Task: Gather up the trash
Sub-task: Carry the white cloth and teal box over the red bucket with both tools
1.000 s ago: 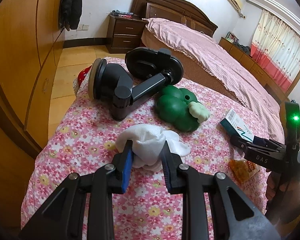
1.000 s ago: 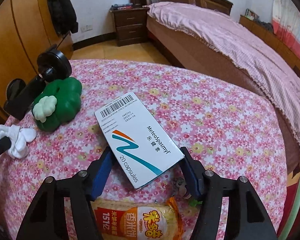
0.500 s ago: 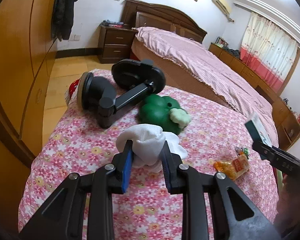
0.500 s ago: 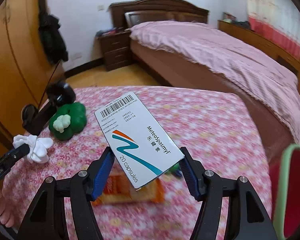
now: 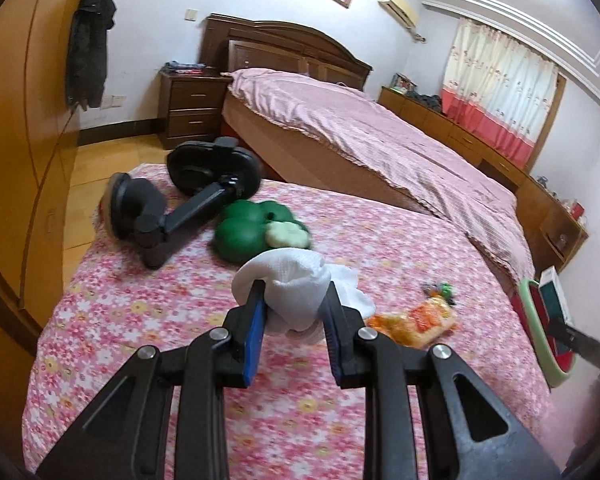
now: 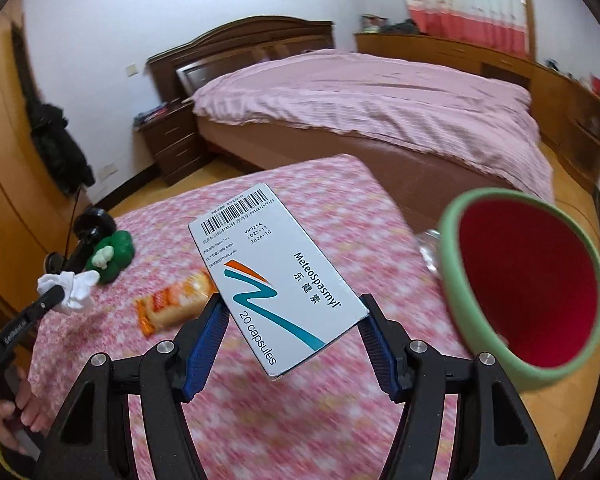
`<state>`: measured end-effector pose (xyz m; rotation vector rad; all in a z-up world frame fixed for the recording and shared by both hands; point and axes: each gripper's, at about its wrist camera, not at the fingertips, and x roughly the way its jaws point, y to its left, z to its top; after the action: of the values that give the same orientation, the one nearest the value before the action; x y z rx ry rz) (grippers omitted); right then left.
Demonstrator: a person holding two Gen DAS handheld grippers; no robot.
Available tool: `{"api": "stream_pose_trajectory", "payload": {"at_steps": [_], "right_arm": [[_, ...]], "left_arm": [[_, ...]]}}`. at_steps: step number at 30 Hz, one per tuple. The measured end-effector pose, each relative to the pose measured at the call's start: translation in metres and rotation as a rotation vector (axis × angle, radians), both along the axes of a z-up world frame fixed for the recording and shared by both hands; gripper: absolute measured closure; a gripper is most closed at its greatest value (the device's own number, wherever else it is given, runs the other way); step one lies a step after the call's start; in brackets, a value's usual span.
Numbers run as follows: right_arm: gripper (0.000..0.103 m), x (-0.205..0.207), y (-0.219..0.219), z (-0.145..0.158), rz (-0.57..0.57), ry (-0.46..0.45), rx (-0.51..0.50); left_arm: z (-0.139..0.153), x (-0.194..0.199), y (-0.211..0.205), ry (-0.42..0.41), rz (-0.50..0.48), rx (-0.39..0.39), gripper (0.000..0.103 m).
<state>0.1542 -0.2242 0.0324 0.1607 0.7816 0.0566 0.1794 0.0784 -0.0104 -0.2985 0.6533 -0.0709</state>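
Note:
My left gripper [image 5: 294, 308] is shut on a crumpled white tissue [image 5: 290, 284] and holds it above the floral table [image 5: 140, 320]. My right gripper [image 6: 294, 316] is shut on a white medicine box [image 6: 272, 276] marked "20 capsules", held in the air left of a green-rimmed bin with a red inside [image 6: 528, 280]. The bin [image 5: 540, 340] and the box [image 5: 554, 296] also show at the right edge of the left wrist view. An orange snack wrapper [image 5: 416, 318] lies on the table, seen too in the right wrist view [image 6: 172, 304]. The tissue shows there at the left [image 6: 70, 286].
A black phone holder [image 5: 180, 208] and a green toy [image 5: 256, 230] lie at the table's far left. A small dark scrap [image 5: 440, 290] lies beyond the wrapper. A bed [image 5: 380, 140], a nightstand [image 5: 192, 110] and a wardrobe [image 5: 16, 120] surround the table.
Both grippers have risen off the table with their loads. The right gripper has carried the box to the right, up to the bin. The left gripper has lifted the tissue.

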Motion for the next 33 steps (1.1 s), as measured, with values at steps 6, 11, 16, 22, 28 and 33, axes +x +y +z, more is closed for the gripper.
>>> {"api": "stream_pose_trajectory", "payload": {"at_steps": [6,11,16,22,28,33], "right_arm": [[0.036,-0.028,-0.042,-0.009,-0.095,0.027,0.031],[0.036,-0.044,-0.075,-0.016,-0.175,0.03,0.028],[0.036,-0.054,-0.107,-0.019,-0.26,0.039,0.026],[0.036,-0.061,-0.145,-0.022,-0.335,0.046,0.051],[0.036,-0.068,-0.174,-0.024,-0.39,0.032,0.093],[0.036,-0.069,-0.186,-0.027,-0.409,0.027,0.113]], "left_arm": [[0.009,-0.007,-0.024,-0.002,-0.055,-0.002,0.076],[0.015,-0.005,-0.055,0.012,-0.13,0.003,0.076],[0.021,0.001,-0.098,0.021,-0.204,0.026,0.076],[0.027,0.01,-0.153,0.047,-0.322,0.014,0.076],[0.036,0.018,-0.214,0.051,-0.44,0.044,0.076],[0.038,0.022,-0.26,0.058,-0.529,0.059,0.076]]}}
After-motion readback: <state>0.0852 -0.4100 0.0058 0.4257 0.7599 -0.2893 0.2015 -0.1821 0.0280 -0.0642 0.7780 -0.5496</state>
